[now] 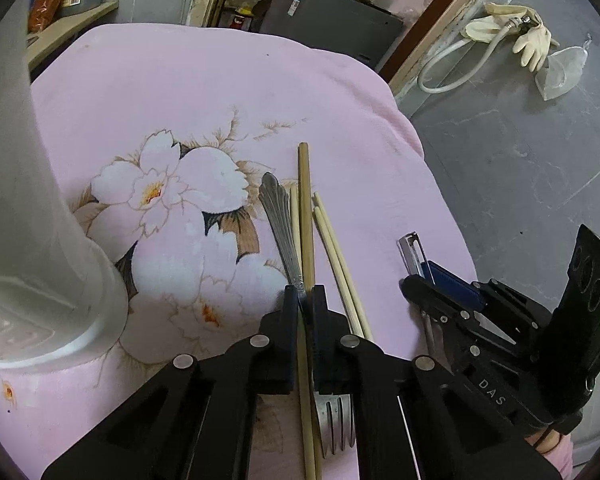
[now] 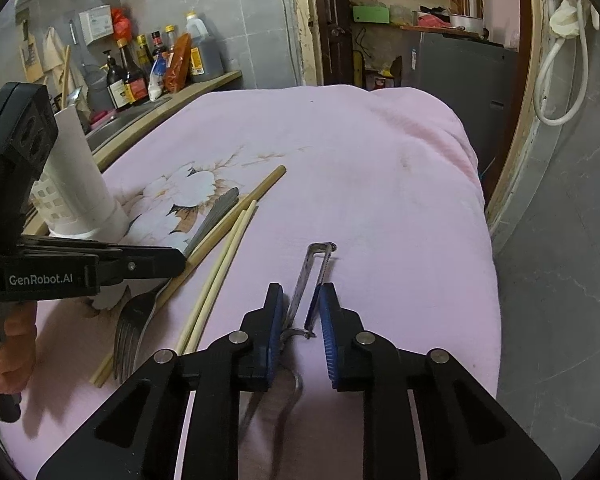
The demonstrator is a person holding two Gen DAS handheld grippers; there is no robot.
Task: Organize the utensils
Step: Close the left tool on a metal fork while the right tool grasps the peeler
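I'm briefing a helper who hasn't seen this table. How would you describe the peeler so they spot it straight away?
Start at the pink flowered cloth and go to its right side, away from the white utensil holder. The peeler lies alone there, between the open right tongs. Unlike the fork and wooden chopsticks beside it, it is a narrow metal frame around a slotted blade.

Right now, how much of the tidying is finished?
Nothing looks put away yet. The left gripper is shut on the silver metal fork and the thick bamboo stick together. The right gripper sits open around the metal peeler. Two pale wooden chopsticks lie on the pink flowered cloth. Whether the white plastic holder holds anything cannot be seen.
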